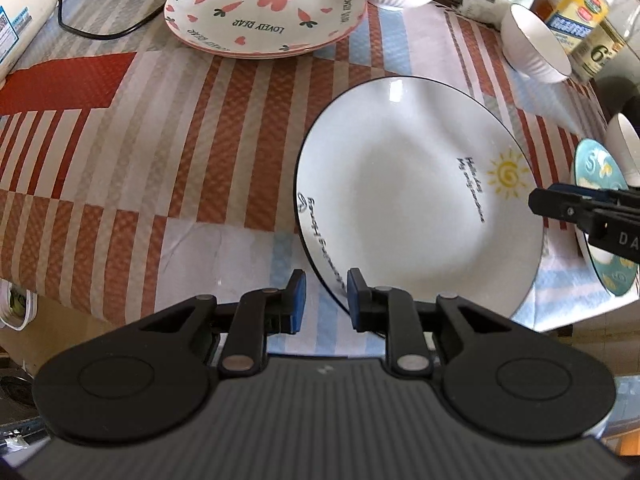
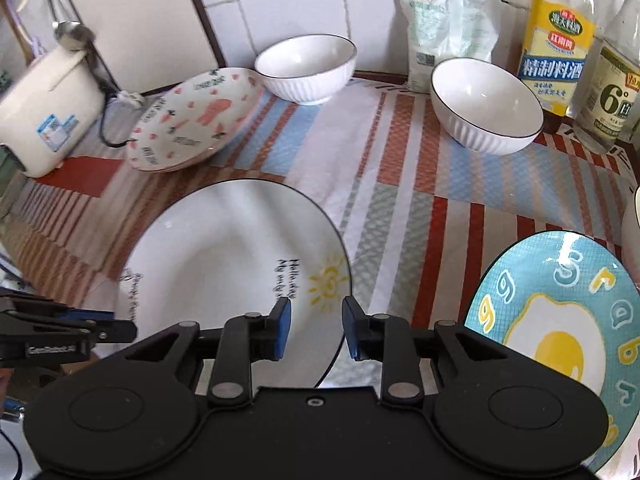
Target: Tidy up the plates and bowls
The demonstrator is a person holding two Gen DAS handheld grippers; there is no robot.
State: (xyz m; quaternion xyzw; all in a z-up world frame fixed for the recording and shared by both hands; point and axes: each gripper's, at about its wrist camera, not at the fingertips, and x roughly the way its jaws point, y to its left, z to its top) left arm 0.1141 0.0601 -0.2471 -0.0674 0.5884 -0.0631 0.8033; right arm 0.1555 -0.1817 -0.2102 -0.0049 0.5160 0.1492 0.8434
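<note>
Left gripper [image 1: 326, 300] jaws wide, straddling the near-left rim of the white round ceramic plate with black edge and yellow sun print [image 1: 420, 192] – plate lies flat on the striped-cloth worktop [image 1: 160, 160], not gripped. Right gripper [image 2: 316, 330] jaws also wide, over the plate's right rim by the sun. Pink carrot-print plate stack [image 1: 266, 8] and two white ribbed bowls [image 2: 306, 68] [image 2: 486, 106] sit behind; teal fried-egg plate [image 2: 556, 336] on the right.

Left hand-held gripper [image 1: 323, 298]: black ribbed body, round black discs, silver rivets, blue pads. Right hand-held gripper [image 2: 314, 328]: same build, smooth body, one centre screw.
</note>
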